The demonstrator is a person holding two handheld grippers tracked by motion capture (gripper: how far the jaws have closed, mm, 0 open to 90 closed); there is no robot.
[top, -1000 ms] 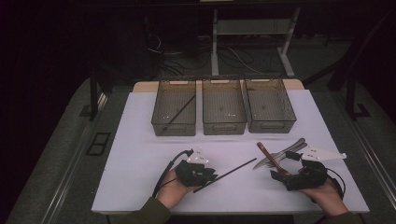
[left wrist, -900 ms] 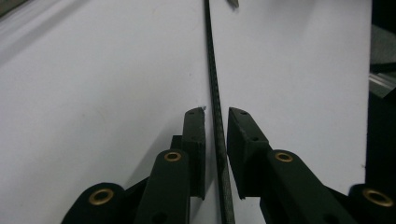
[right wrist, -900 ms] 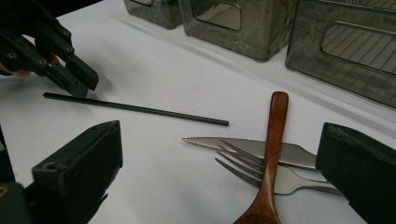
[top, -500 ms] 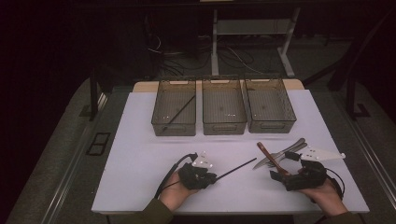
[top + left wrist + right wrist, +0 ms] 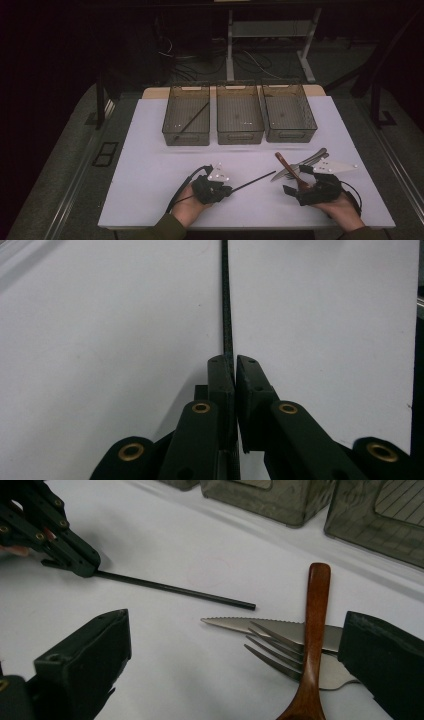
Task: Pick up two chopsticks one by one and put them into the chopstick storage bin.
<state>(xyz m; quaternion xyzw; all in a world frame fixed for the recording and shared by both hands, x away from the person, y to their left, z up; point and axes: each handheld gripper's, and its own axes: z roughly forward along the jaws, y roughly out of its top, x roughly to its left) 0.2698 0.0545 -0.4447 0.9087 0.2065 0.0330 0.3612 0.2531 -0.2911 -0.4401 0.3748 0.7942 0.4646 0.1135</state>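
White table (image 5: 150, 150): left tongs (image 5: 234, 365), jaws just closing, pinch the thin, stiff, light black chopstick (image 5: 226, 300) at its end; right tongs (image 5: 235, 665) gape.

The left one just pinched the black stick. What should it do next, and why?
Probably lift it gently. The left hand-held gripper has just closed on the black stick, which lies flat on the table. Another black stick already sits in the left bin, likely its destination.
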